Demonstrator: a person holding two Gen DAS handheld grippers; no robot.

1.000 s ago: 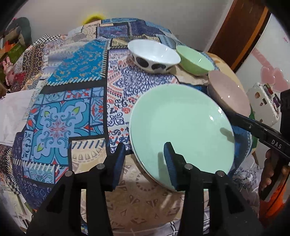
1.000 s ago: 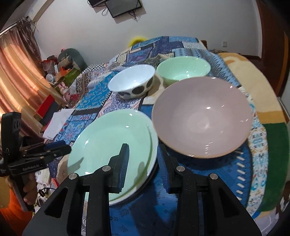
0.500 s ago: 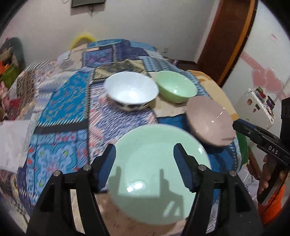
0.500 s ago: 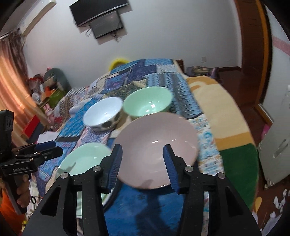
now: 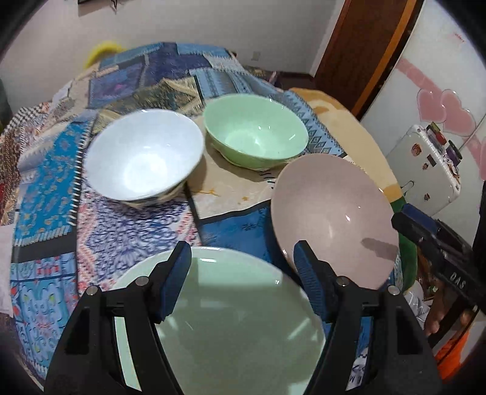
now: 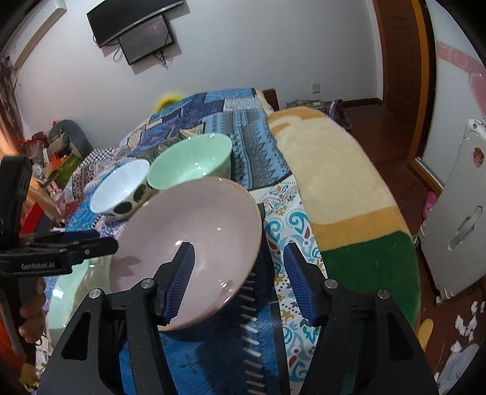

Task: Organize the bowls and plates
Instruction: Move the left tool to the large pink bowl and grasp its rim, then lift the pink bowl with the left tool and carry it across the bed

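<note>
A mint green plate (image 5: 231, 328) lies nearest me on the patchwork cloth, and my open left gripper (image 5: 243, 279) hovers over its far edge, empty. A pink plate (image 5: 331, 218) lies to its right. My open right gripper (image 6: 238, 281) straddles the pink plate's (image 6: 194, 240) near right rim without holding it. A white bowl (image 5: 142, 158) with dark spots and a green bowl (image 5: 255, 133) stand behind. The green plate's edge (image 6: 65, 288) shows under the left gripper in the right wrist view.
The patchwork cloth (image 5: 54, 188) covers a rounded surface that drops off on all sides. A cream and green blanket (image 6: 346, 194) lies to the right. A white cabinet (image 6: 455, 218) stands on the floor at the right. A wall screen (image 6: 136, 27) hangs behind.
Both grippers have opened wide and lifted back from the green plate. The right gripper has shifted right, over the pink plate's rim. The left gripper now looks from higher up.
</note>
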